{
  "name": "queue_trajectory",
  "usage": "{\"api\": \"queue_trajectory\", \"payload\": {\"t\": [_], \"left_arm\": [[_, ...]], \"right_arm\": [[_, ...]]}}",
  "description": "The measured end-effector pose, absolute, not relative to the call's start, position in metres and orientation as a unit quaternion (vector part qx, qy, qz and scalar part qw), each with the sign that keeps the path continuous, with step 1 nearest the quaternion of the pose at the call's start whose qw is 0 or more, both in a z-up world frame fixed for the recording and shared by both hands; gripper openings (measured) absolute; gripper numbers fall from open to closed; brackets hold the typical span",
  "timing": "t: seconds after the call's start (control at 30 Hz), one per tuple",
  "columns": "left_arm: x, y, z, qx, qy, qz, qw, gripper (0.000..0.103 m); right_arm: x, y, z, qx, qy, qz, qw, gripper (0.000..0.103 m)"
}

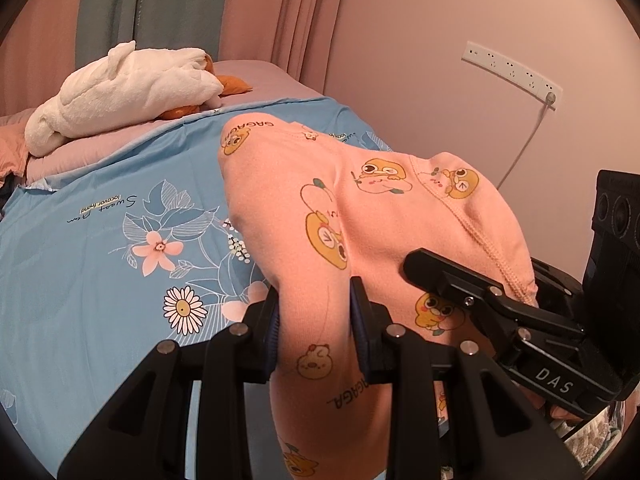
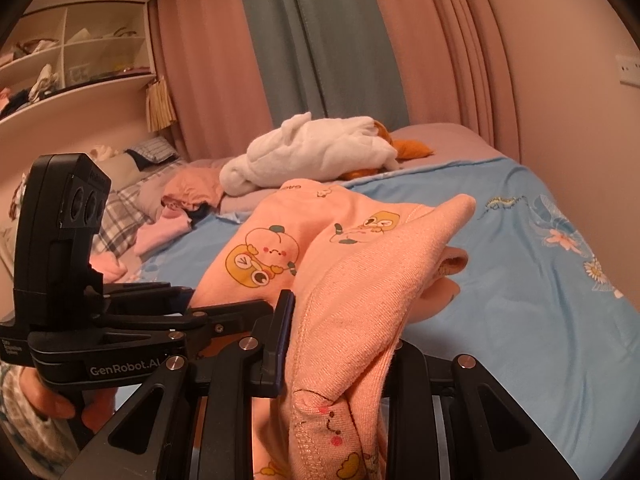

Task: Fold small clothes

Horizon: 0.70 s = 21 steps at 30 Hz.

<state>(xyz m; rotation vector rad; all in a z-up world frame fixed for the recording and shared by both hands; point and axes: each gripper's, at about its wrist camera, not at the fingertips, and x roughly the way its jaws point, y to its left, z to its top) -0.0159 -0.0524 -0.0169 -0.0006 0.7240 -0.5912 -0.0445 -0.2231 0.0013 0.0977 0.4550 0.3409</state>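
Note:
A small pink garment (image 1: 392, 216) printed with yellow cartoon animals is held above the blue floral bedsheet (image 1: 100, 240). My left gripper (image 1: 316, 328) is shut on one bunched edge of it. My right gripper (image 2: 340, 344) is shut on another edge, where the cloth drapes over and hides the right finger. The garment (image 2: 360, 248) hangs between both grippers, its far part resting on the sheet (image 2: 520, 300). The right gripper shows in the left wrist view (image 1: 480, 292); the left gripper shows at the left of the right wrist view (image 2: 132, 312).
A white plush toy (image 1: 120, 88) with orange parts lies at the far end of the bed. A pile of clothes (image 2: 176, 208) sits at the bed's left side. Shelves (image 2: 72, 64) and curtains (image 2: 320, 40) stand behind; a power strip (image 1: 512, 72) is on the wall.

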Motion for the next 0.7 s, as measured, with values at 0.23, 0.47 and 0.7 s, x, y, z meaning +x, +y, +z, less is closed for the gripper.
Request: {"api": "queue_trajectory", "payload": {"t": [0.23, 0.47, 0.7], "left_arm": [[-0.010, -0.060, -0.019, 0.005, 0.352, -0.284, 0.892, 0.030], [-0.003, -0.066, -0.023, 0.011, 0.357, -0.284, 0.890, 0.030], [0.006, -0.071, -0.028, 0.013, 0.364, -0.283, 0.887, 0.030]], "right_arm": [[-0.043, -0.225, 0.001, 0.051, 0.226, 0.166, 0.959, 0.028], [-0.043, -0.224, -0.002, 0.055, 0.230, 0.158, 0.959, 0.028], [-0.037, -0.226, -0.005, 0.057, 0.237, 0.155, 0.957, 0.028]]}}
